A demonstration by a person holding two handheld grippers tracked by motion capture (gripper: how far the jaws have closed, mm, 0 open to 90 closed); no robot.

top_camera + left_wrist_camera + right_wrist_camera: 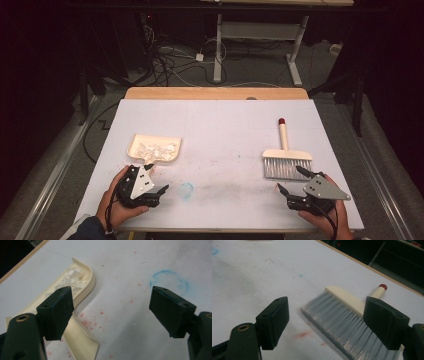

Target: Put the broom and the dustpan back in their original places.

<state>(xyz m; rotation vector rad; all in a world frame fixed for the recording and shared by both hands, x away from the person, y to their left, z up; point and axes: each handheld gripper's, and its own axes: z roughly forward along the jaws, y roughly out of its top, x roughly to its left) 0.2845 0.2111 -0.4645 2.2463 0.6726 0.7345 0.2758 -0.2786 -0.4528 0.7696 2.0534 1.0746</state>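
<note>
Holding white scraps: cream dustpan (150,148)

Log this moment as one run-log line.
left gripper: open, beside dustpan | right gripper: open, near brush | dustpan: holds white scraps | brush: flat on table

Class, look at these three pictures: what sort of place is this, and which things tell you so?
Probably a lab or workshop test bench, not a home: a white-covered table in a dark room, loose cables on the floor behind, and an adjustable desk frame.
</note>
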